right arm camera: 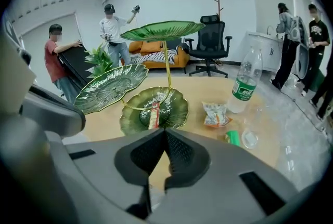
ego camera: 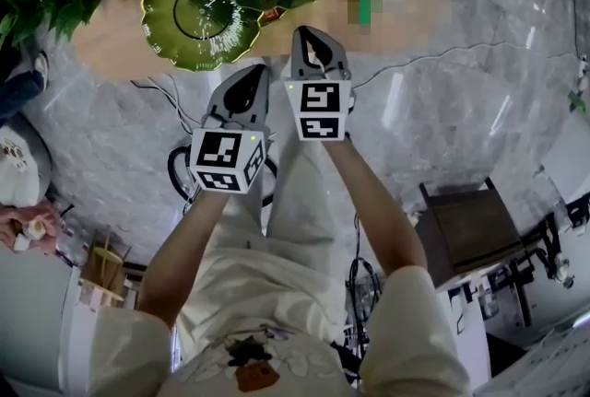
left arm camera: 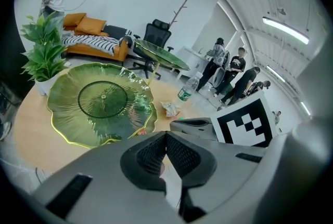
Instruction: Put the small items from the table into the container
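Note:
The container is a tiered stand of green leaf-shaped glass dishes (right arm camera: 156, 108) on a wooden table (right arm camera: 208, 93). A red-and-white snack packet (right arm camera: 154, 115) lies in its lowest dish. On the table to the right lie a crumpled snack packet (right arm camera: 214, 113) and a small green item (right arm camera: 233, 137). My right gripper (right arm camera: 165, 132) hangs above the table's near edge, in front of that dish, shut with nothing between its jaws. Beside a large green dish (left arm camera: 101, 103), my left gripper (left arm camera: 166, 134) is shut and empty too. In the head view the left gripper (ego camera: 253, 73) and the right gripper (ego camera: 312, 38) are side by side.
A water bottle (right arm camera: 244, 81) with a green label stands right of the packet, with a clear round lid (right arm camera: 250, 139) in front of it. A potted plant (left arm camera: 44, 49) stands at the table's left end. Several people, an office chair (right arm camera: 209, 41) and an orange sofa are behind.

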`<state>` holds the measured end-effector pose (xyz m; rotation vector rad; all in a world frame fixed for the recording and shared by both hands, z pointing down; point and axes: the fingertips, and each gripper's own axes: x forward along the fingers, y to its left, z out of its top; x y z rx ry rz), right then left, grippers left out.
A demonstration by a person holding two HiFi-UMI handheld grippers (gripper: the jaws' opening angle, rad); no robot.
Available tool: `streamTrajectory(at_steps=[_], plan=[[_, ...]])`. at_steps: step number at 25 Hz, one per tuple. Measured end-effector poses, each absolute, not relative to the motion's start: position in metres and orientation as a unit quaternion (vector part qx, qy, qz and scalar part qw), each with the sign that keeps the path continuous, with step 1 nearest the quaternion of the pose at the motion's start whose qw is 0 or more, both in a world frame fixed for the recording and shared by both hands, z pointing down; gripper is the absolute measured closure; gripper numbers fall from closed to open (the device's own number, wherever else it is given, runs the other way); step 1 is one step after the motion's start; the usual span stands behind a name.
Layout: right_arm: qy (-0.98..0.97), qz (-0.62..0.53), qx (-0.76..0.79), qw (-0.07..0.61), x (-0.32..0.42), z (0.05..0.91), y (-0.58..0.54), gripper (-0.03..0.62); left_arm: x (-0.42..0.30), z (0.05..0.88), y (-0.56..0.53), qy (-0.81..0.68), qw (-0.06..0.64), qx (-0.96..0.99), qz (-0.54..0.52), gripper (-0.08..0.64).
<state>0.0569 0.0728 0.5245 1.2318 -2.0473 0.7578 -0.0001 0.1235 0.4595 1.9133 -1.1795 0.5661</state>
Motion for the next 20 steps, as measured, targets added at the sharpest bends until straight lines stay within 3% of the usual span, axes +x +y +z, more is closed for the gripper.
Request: streamTrajectory(at_steps=[20], plan=[[-0.725,0.321,0.532,0.298,0.138,0.537,0.076,0.584,0.037,0.465,0.116,-0.443,0.396,0.767,0.241,0.552]])
